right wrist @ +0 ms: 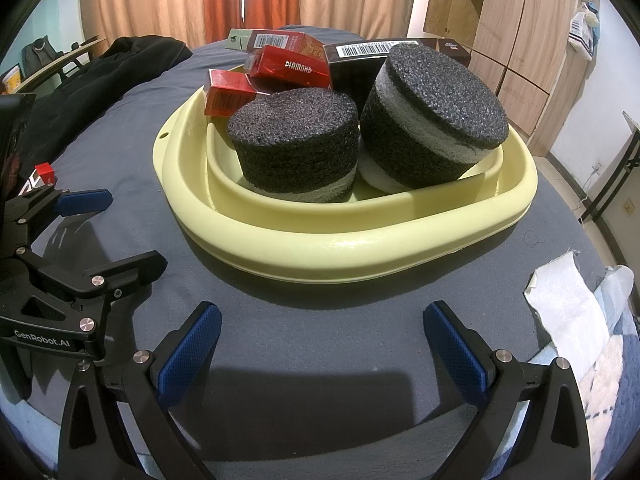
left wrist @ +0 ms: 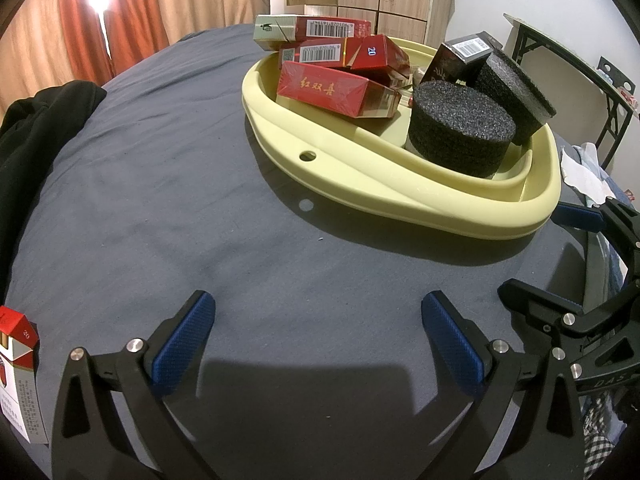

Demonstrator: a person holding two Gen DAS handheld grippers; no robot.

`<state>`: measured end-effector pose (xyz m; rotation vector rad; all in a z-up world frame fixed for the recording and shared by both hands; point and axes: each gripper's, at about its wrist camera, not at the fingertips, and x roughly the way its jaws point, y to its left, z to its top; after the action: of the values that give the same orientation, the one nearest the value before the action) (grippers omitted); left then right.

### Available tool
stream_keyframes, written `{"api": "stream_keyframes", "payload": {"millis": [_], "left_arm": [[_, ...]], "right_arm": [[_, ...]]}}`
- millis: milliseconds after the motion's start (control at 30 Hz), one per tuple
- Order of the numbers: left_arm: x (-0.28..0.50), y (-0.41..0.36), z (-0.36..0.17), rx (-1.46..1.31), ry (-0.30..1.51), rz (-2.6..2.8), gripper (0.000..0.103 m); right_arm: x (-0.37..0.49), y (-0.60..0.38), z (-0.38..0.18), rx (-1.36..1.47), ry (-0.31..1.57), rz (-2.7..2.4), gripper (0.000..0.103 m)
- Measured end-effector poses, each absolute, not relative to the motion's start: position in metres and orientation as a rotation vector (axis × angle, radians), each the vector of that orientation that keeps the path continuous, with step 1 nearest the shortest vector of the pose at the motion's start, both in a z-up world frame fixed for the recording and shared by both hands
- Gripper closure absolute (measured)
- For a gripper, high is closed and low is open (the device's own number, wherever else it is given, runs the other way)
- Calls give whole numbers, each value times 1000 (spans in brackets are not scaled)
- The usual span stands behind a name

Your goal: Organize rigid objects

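Note:
A pale yellow basin [left wrist: 360, 184] [right wrist: 360, 248] rests on a dark grey sheet. It holds several red cigarette boxes [left wrist: 336, 90] [right wrist: 228, 94], a dark box with a barcode [left wrist: 460, 60] [right wrist: 360, 64] and two black foam cylinders [left wrist: 460, 128] [right wrist: 296, 144]; the second cylinder [right wrist: 436, 116] leans tilted. My left gripper [left wrist: 318, 312] stands open over bare sheet in front of the basin. My right gripper [right wrist: 322, 320] is open too, just short of the basin's near rim. One red-and-white cigarette box [left wrist: 18, 376] stands outside the basin at the far left.
A black garment [left wrist: 36, 128] [right wrist: 100, 76] lies at the sheet's left. White cloth [right wrist: 568, 304] sits at the right edge. A folding table frame [left wrist: 580, 76], wooden cupboards [right wrist: 508, 28] and orange curtains [left wrist: 120, 12] surround the bed. Each gripper shows in the other's view.

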<state>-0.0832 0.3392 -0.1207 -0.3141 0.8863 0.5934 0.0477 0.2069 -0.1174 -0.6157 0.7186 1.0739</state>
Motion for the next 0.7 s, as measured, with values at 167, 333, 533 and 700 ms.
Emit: {"api": "stream_keyframes", "payload": {"millis": [167, 333, 533, 700], "left_arm": [[-83, 339, -121, -314, 886, 593, 0], [-83, 339, -121, -314, 886, 593, 0], [-83, 339, -121, -314, 886, 593, 0], [-83, 339, -121, -314, 886, 593, 0]], "right_arm": [[48, 207, -117, -616, 719, 1074, 0], [48, 207, -117, -616, 719, 1074, 0], [48, 207, -117, -616, 719, 1074, 0], [48, 207, -117, -616, 719, 1074, 0]]}}
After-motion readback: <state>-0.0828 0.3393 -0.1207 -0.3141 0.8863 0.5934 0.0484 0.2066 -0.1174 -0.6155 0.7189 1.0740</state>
